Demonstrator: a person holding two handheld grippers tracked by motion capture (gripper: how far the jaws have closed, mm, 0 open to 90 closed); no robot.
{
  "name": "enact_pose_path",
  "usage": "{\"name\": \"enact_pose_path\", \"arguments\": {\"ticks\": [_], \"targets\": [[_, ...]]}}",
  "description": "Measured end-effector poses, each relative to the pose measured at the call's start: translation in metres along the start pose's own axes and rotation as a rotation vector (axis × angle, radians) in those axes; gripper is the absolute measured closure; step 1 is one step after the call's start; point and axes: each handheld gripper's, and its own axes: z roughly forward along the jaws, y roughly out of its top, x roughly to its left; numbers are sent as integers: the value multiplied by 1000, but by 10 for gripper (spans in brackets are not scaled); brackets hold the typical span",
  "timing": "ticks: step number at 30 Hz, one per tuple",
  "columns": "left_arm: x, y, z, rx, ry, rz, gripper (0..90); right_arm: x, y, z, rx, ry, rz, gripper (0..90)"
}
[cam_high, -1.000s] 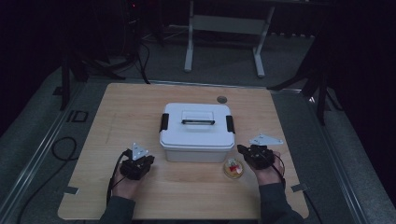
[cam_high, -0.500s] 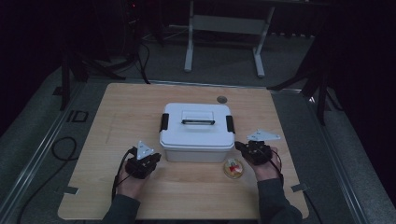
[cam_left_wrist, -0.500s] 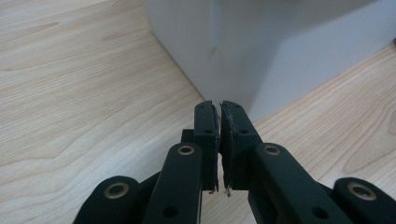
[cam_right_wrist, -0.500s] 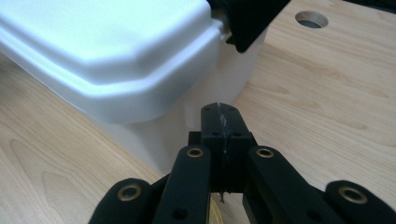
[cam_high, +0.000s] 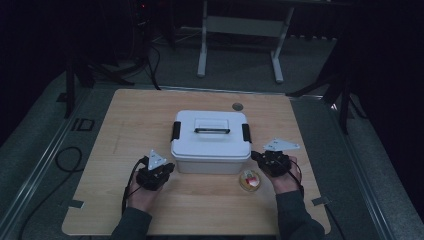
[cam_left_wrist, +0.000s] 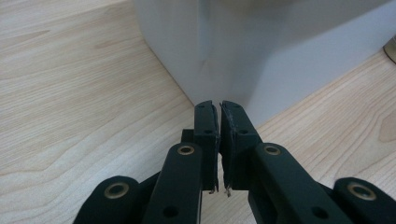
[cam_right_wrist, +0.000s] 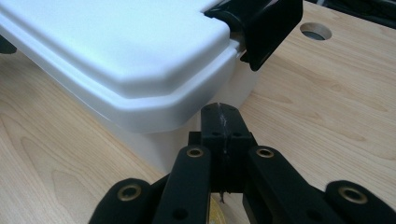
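Observation:
A white storage box (cam_high: 211, 145) with a lid, a top handle and black side latches (cam_high: 246, 133) stands in the middle of the wooden table (cam_high: 125, 120). My left gripper (cam_high: 169, 166) sits at the box's front left corner, jaws shut with nothing between them. In the left gripper view its tips (cam_left_wrist: 218, 106) almost reach the box wall (cam_left_wrist: 280, 56). My right gripper (cam_high: 255, 156) is at the front right corner, also shut and empty. In the right gripper view its tips (cam_right_wrist: 220, 110) lie just under the lid's rim (cam_right_wrist: 154, 107), with a black latch (cam_right_wrist: 268, 23) beyond.
A small round clear container (cam_high: 250, 181) with something red and yellow inside sits on the table just left of the right hand. A round hole (cam_high: 237, 106) lies in the tabletop behind the box. Metal stand legs (cam_high: 202, 60) rise beyond the table's far edge.
Both grippers have crept a little inward toward the box's front corners. The box and the small container have stayed put.

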Motion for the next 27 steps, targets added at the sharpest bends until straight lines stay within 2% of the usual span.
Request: {"name": "enact_pose_path", "arguments": {"ticks": [13, 19, 21, 27], "targets": [[0, 0, 3, 4, 0, -2, 854, 2, -1, -7, -2, 11, -34, 899], [0, 0, 4, 6, 2, 0, 854, 4, 0, -10, 1, 24, -73, 899], [1, 0, 3, 3, 2, -1, 854, 4, 0, -11, 8, 11, -85, 899], [4, -1, 0, 0, 11, -12, 854, -8, 3, -20, -4, -12, -60, 897]]}}
